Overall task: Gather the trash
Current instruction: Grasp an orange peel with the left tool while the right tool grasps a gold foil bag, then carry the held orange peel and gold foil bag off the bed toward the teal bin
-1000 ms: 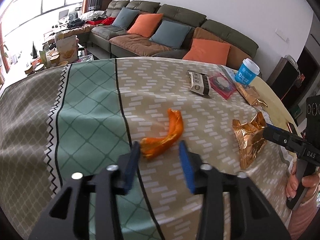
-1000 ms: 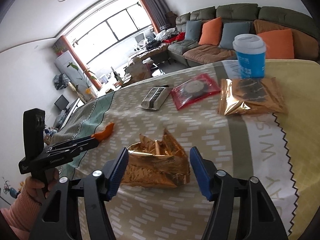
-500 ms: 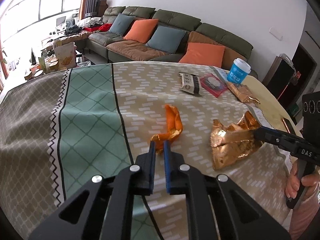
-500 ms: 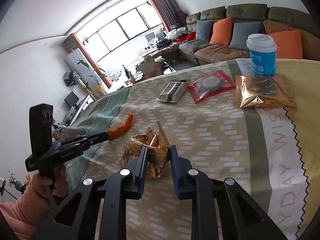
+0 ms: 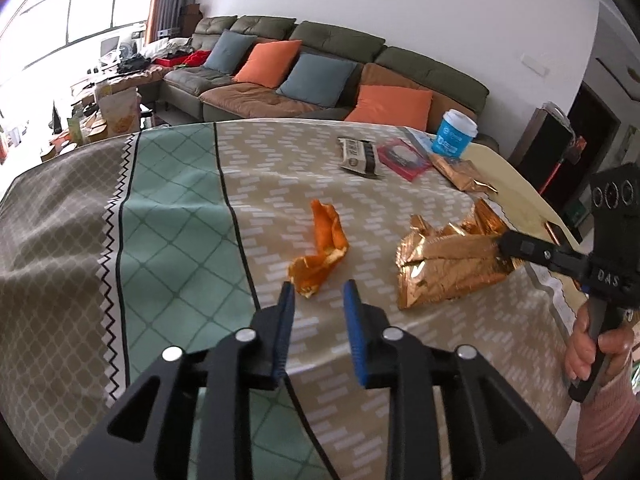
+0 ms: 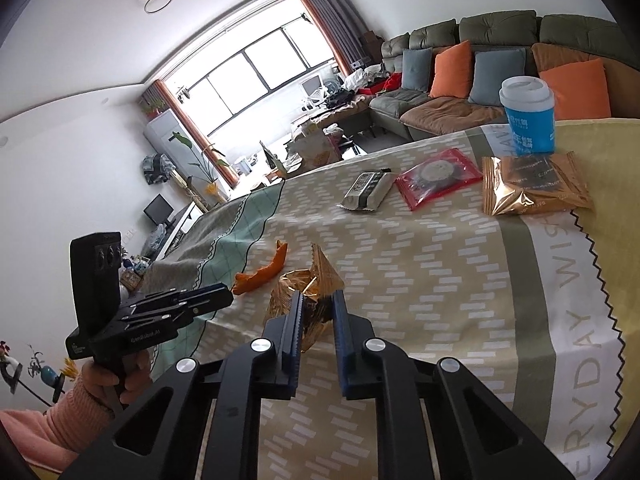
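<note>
2 grippers at work: my right gripper (image 6: 317,309) is closing on the gold wrapper (image 6: 306,292); my left gripper (image 5: 319,300) is opening, orange peel (image 5: 322,250) on tablecloth (image 5: 172,216) beyond its tips (foil may slip).

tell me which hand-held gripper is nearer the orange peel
Left. The left hand-held gripper has the orange peel at its opening fingertips; the right hand-held gripper sits beside it, closing on the gold wrapper.

Each camera sits on its own gripper, close above the table (image 5: 172,208), tilted down and looking along the fingers toward the sofa (image 5: 336,68). Both views share the orange peel (image 5: 322,246), gold wrapper (image 6: 308,292) and cup (image 6: 528,116), and each sees the other gripper.
</note>
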`<state>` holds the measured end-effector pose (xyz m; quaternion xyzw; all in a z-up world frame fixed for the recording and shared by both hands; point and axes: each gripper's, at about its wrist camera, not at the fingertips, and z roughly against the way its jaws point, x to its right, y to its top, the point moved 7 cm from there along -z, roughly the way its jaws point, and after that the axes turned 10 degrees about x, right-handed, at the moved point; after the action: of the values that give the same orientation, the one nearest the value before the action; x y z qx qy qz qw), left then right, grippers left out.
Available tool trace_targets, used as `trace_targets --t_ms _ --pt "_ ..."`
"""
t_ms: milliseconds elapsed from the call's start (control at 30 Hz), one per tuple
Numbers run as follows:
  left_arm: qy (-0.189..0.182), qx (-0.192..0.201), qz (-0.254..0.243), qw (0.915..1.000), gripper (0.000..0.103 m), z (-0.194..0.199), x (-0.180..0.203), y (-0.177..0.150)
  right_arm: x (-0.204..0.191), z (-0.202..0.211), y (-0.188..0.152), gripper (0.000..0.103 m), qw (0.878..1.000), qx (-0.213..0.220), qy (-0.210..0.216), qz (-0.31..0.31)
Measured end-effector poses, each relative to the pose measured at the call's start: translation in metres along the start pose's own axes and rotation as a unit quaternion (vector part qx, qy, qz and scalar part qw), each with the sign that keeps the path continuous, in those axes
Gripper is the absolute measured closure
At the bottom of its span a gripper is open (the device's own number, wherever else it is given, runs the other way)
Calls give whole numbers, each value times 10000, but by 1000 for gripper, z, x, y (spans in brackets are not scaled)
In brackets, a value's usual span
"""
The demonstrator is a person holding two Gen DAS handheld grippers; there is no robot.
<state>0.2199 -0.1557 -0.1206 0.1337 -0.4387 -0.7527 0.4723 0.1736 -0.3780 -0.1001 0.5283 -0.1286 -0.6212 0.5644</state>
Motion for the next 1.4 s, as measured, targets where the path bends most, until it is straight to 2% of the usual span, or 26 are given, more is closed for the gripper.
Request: trace_targets --t_ms 100,267,300,333,400,567,1033,1400 --pt "53 -24 -13 10000 65 -5 -1 3 -1 -1 -1 89 10000 -10 2 3" --pt "46 -211 -67 9997 65 -21 0 5 -1 -5 -5 89 10000 -39 20 -65" --pt "33 -243 -77 9997 69 -23 1 5 -1 -6 -6 89 10000 -41 33 -76" --pt "25 -267 -87 9996 79 -25 2 5 -1 -6 -6 89 10000 -43 45 -77" --pt "56 -284 -104 9995 84 -26 3 4 -3 -6 -5 89 9999 -38 69 -74" --pt "125 -121 -114 9998 90 -19 3 5 -4 -7 -3 90 9998 33 145 -145" --pt "147 320 136 9993 91 40 -8 -8 -20 -4 2 94 9987 213 412 -213" --pt "383 676 353 9964 91 104 -34 -23 -48 -1 5 95 9966 315 709 -261"
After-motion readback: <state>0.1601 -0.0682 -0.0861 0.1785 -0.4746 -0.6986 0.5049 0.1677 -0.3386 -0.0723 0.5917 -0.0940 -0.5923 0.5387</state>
